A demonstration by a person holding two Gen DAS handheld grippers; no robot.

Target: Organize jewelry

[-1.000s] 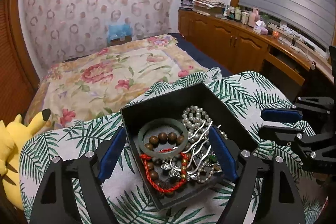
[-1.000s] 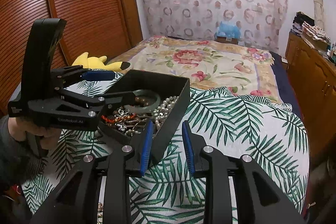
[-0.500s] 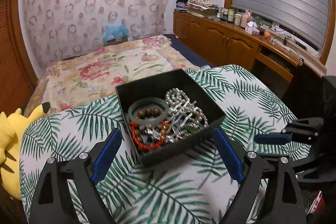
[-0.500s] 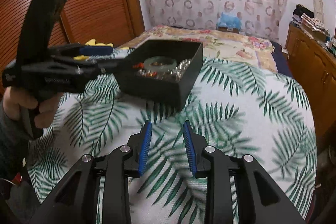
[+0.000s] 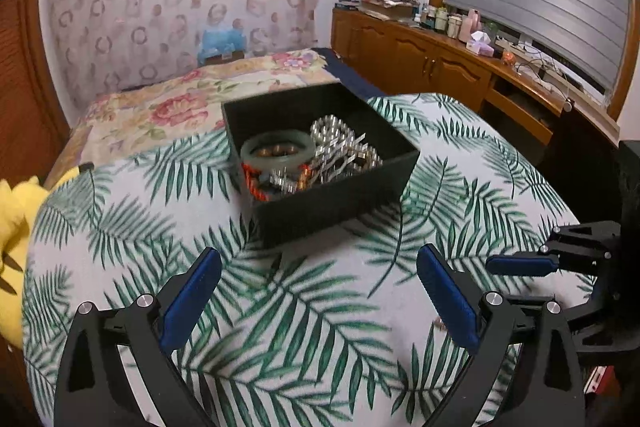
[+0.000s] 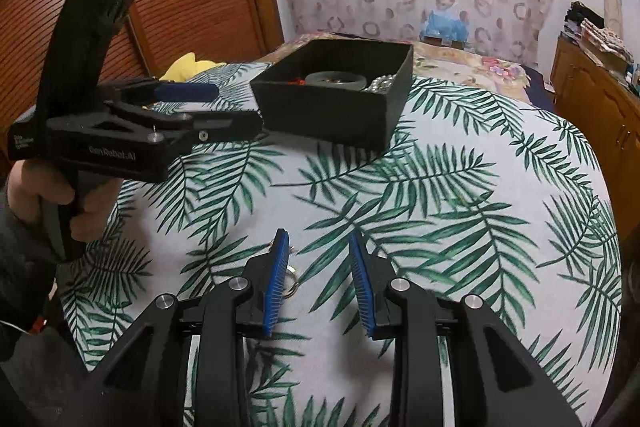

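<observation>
Jewelry box (image 5: pixel 320 163) | sitting upper centre, full | left tool (image 5: pixel 320 303) spread wide, empty | right tool (image 6: pixel 320 283) parted, should be lowering squarely over ring (image 6: pixel 291 286).

Yellow plush toy (image 5: pixel 16 227), probably Pikachu, beside palm-leaf cloth (image 5: pixel 300 299).

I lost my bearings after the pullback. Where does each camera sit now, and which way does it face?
Left wrist: on the left gripper, open above the palm-print cloth, facing the black jewelry box and bed; right gripper at its right edge.
Right wrist: on the right gripper, open, looking across the cloth to the box; left gripper and hand at left.
Shared: box, cloth, yellow plush.
</observation>
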